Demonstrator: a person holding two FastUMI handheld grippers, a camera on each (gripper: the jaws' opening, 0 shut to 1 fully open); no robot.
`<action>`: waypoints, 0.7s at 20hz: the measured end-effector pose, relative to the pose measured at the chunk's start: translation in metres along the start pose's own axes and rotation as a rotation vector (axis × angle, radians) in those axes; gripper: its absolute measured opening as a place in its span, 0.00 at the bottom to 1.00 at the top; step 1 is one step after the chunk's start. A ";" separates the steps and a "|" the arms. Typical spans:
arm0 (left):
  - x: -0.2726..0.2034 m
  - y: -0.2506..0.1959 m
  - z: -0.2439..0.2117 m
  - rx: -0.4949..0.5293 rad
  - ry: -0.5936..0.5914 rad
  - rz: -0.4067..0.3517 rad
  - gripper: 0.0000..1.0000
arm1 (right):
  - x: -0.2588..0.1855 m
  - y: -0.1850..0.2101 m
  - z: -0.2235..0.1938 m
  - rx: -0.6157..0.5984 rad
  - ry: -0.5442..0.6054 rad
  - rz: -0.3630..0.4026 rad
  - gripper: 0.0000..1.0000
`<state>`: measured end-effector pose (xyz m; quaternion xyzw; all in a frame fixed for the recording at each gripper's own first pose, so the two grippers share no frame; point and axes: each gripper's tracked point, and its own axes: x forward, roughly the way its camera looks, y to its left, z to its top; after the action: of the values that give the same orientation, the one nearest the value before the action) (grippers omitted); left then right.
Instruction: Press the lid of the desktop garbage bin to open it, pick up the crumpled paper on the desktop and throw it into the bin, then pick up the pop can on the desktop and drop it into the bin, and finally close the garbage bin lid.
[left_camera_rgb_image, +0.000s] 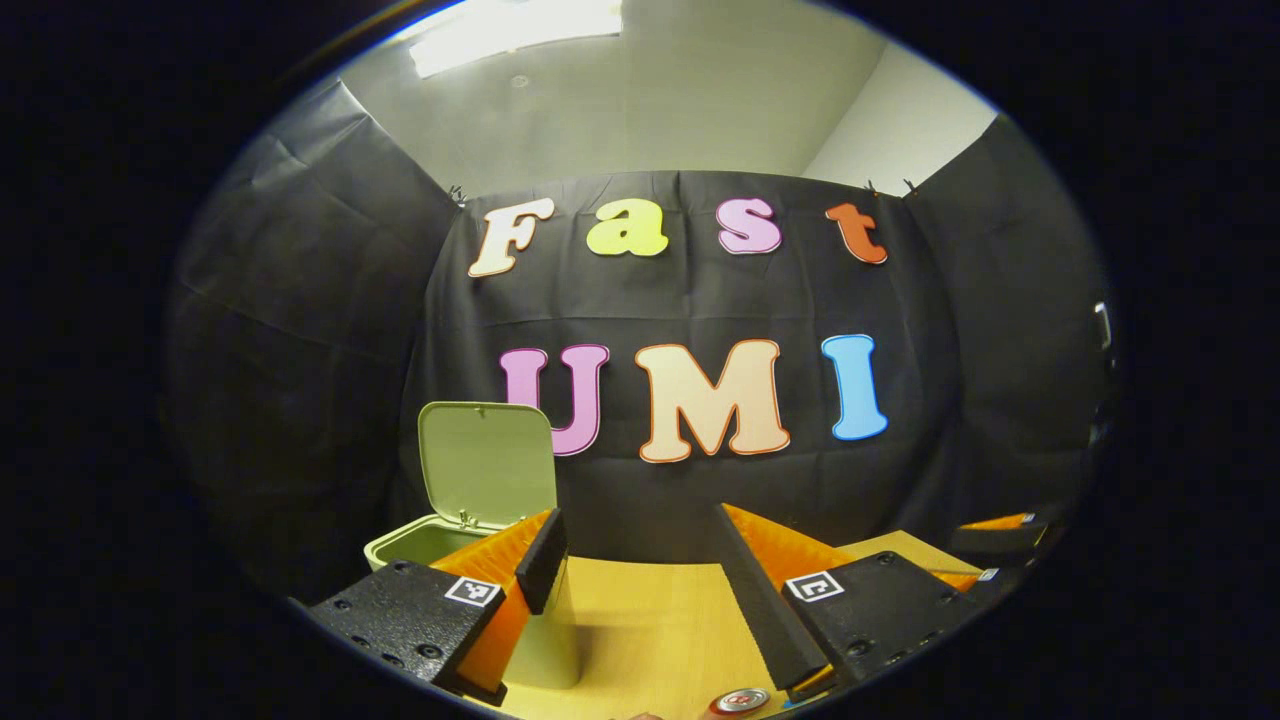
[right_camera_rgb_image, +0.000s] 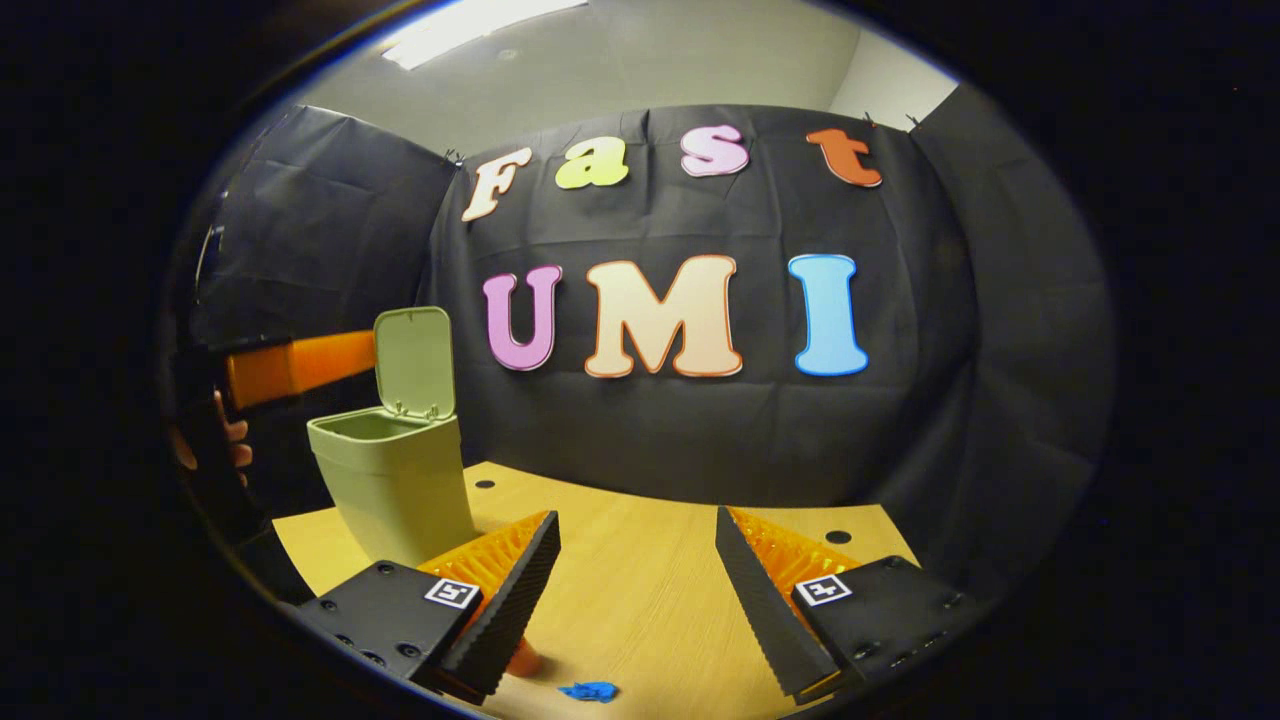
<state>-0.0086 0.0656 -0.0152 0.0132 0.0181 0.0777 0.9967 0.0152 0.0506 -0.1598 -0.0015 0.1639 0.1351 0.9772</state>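
Black-draped booth, wooden table (right_camera_rgb_image: 640, 590): both hand-held grippers, left (left_camera_rgb_image: 640, 590) and right (right_camera_rgb_image: 638, 590), gape empty, so a misaimed grab could knock the pop can (left_camera_rgb_image: 740, 701) away from the open-lidded bin (right_camera_rgb_image: 395, 485).

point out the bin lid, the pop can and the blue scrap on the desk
bin lid (right_camera_rgb_image: 414, 360), right gripper view, middle of the raised inner face
pop can (left_camera_rgb_image: 740, 700), left gripper view, its top end
blue scrap (right_camera_rgb_image: 588, 690), right gripper view, its middle
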 end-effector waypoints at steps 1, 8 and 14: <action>-0.002 -0.004 0.003 0.002 -0.004 0.000 0.88 | 0.002 0.000 -0.015 -0.001 0.027 0.009 1.00; -0.020 -0.017 0.010 0.032 -0.003 0.030 0.89 | 0.012 0.007 -0.114 -0.029 0.217 0.086 0.99; -0.032 -0.016 0.015 0.058 -0.006 0.075 0.89 | 0.011 0.019 -0.209 -0.060 0.409 0.164 0.99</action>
<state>-0.0373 0.0449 0.0008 0.0428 0.0170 0.1146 0.9923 -0.0465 0.0625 -0.3609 -0.0448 0.3544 0.2157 0.9088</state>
